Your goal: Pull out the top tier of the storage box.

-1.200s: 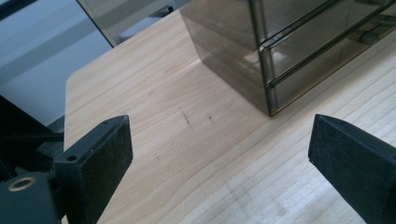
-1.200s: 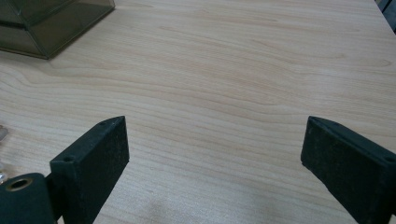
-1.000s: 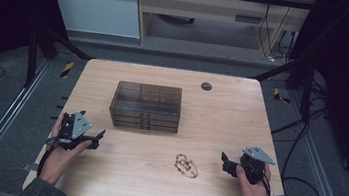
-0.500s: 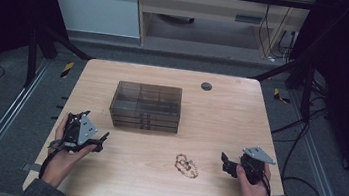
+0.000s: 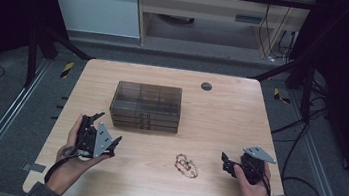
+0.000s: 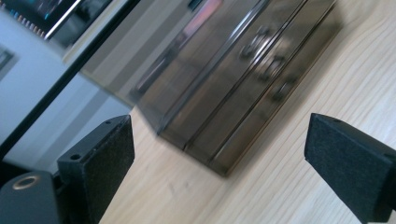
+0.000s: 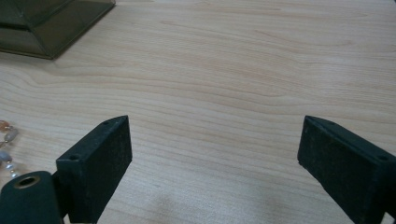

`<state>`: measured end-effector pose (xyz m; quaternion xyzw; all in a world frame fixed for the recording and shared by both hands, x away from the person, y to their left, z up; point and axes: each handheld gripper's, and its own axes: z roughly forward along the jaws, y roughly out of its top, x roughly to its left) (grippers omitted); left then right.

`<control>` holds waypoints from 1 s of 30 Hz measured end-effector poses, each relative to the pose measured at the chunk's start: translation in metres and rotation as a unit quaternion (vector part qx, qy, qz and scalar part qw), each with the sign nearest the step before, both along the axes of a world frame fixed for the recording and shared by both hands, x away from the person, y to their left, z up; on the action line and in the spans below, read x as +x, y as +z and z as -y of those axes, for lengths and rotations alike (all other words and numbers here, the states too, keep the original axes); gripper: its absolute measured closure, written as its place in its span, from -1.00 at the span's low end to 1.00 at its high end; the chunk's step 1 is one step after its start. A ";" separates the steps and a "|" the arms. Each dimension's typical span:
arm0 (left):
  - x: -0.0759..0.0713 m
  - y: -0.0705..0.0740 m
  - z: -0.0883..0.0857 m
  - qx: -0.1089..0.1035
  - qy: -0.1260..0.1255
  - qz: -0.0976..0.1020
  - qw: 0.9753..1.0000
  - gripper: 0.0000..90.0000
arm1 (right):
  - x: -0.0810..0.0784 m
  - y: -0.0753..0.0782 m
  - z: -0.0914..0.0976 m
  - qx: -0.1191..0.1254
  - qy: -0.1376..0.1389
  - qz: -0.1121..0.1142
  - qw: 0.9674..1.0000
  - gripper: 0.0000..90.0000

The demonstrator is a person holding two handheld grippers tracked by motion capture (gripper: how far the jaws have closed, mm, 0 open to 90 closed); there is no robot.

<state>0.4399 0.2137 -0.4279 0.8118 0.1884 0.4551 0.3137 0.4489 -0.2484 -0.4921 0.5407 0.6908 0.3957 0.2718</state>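
Note:
A smoky transparent drawer box (image 5: 146, 105) stands at the middle of the wooden table (image 5: 220, 119); three drawer fronts face me. A beaded bracelet (image 5: 186, 165) lies in front of it, to the right. My left gripper (image 5: 107, 129) hovers open just left of the box's front corner, rolled on its side. In the left gripper view the jaws (image 6: 217, 158) frame the drawer box (image 6: 243, 70) with its handles, tilted. My right gripper (image 5: 225, 164) rests open near the front right, pointing left toward the bracelet. Its view shows open jaws (image 7: 215, 154), beads of the bracelet (image 7: 5, 140) at the left edge, and the box corner (image 7: 51, 23).
A round dark grommet (image 5: 206, 86) sits near the table's far edge. Yellow-black markers (image 5: 66, 68) lie on the floor at both far corners. A cabinet and a shelf stand beyond the table. Cables run along the floor at right.
My left gripper has moved right and forward toward the box's front left corner and rolled onto its side. The right gripper has stayed put.

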 end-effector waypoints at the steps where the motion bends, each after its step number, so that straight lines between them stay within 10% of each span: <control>1: 0.001 0.003 0.004 0.007 -0.006 0.003 1.000 -0.81 | 0.000 0.001 0.000 0.002 0.000 -0.001 1.000 -0.73; 15: 0.033 0.010 0.081 0.039 -0.046 0.010 0.998 -0.68 | -0.001 0.009 -0.008 -0.019 0.004 -0.013 1.000 -0.58; 30: 0.007 0.000 0.099 0.110 -0.056 0.055 0.991 -0.47 | 0.001 0.012 -0.014 -0.020 -0.005 -0.013 1.000 -0.58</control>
